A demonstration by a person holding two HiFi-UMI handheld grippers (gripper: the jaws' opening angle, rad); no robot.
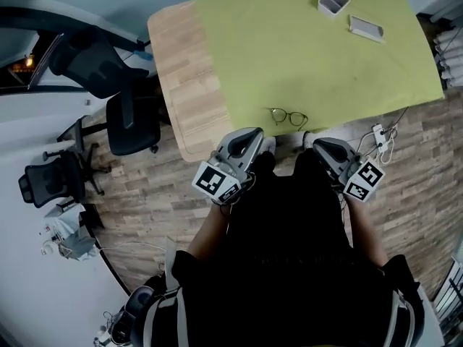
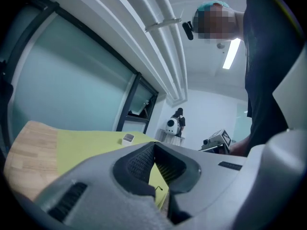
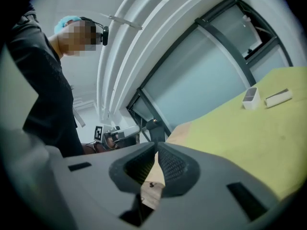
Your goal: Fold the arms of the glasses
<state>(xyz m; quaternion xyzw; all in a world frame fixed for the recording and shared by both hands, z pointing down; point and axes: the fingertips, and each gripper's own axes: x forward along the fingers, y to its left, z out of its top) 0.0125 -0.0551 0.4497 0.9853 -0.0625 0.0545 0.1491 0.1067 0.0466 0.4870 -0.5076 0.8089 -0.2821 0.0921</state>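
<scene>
A thin-rimmed pair of glasses (image 1: pixel 289 116) lies on the yellow-green cloth (image 1: pixel 289 49) near the table's front edge, arms apparently spread. My left gripper (image 1: pixel 255 137) hovers just below and left of the glasses, off the table edge. The right gripper (image 1: pixel 322 147) sits just below and right of them. Both are held close to the person's body. In the left gripper view the jaws (image 2: pixel 153 146) meet with nothing between them. The right gripper view shows the same: its jaws (image 3: pixel 157 145) are pressed together and empty.
A small white box (image 1: pixel 333 0) and a flat white case (image 1: pixel 366 28) rest at the cloth's far right. Bare wood (image 1: pixel 184 71) borders the cloth on the left. Black office chairs (image 1: pixel 130 100) stand left of the table. A white cable bundle (image 1: pixel 380 137) lies on the floor at right.
</scene>
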